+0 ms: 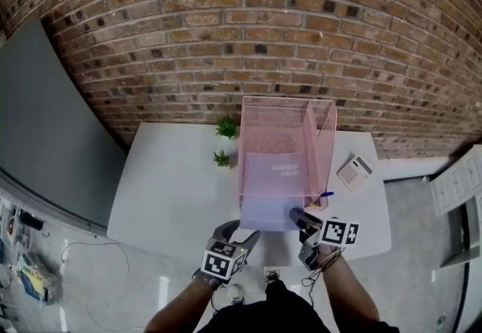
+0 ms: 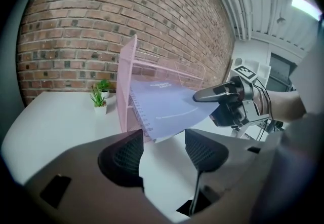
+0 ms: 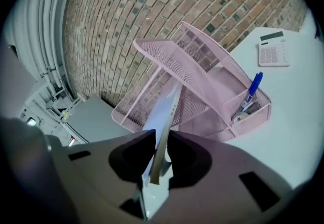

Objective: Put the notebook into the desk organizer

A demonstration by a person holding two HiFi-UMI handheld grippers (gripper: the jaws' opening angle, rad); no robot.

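Right tool pinches the near corner of the lavender notebook, jaws closed on its edge. And the notebook is halfway home: its far end sits inside the wide bay of the pink mesh desk organizer, its near end sticks out the front, raised off the white counter, spiral binding on the left side. Left tool hangs just short of that free corner, jaws wide apart, nothing between them. A blue pen stands in the organizer's small front pocket on the right. Off to the right lies a calculator; to the left, two small potted plants by the brick wall
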